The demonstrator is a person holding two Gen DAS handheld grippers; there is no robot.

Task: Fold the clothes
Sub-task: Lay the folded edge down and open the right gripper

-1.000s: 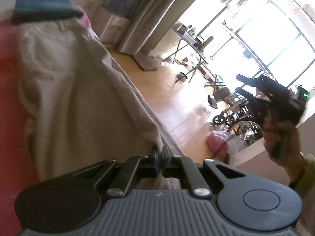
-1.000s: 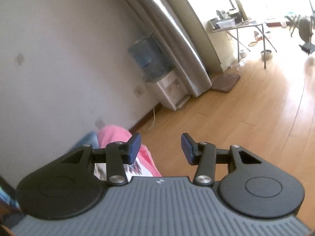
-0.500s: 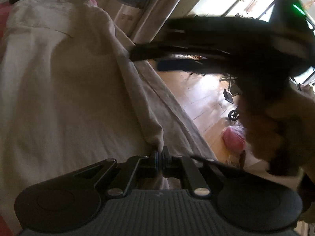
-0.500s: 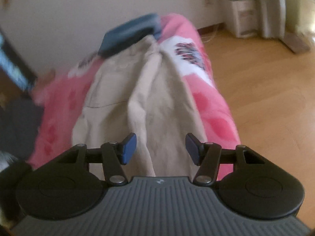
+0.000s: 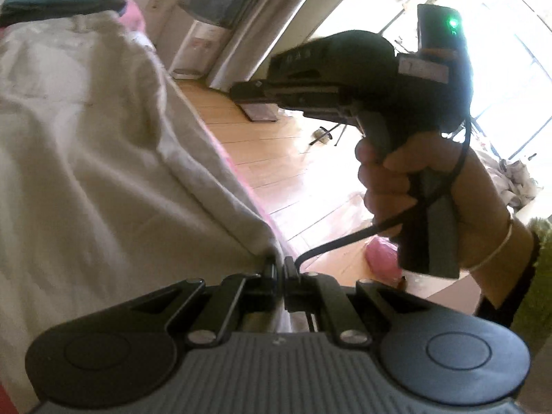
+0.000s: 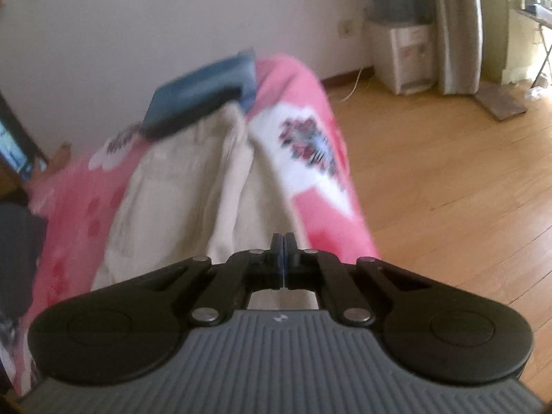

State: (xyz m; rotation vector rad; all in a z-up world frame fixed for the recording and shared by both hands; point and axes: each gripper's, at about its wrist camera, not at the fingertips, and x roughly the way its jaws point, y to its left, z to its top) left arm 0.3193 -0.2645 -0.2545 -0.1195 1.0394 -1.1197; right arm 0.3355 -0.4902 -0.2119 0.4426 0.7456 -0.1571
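since half a second ago the right gripper (image 6: 283, 257) has gone from wide apart to pressed together, and its blue pads meet with the cream trousers (image 6: 193, 186) just ahead; whether cloth sits between them i cannot tell. only the left wrist view shows the left gripper (image 5: 280, 269) pinched onto a trouser hem corner, plus the person's hand (image 5: 424, 186) gripping the other tool's handle against bright windows. only the right wrist view shows the pink floral blanket (image 6: 310, 145) under the trousers, the folded blue garment (image 6: 203, 93) at their far end, and the water dispenser (image 6: 403, 55).
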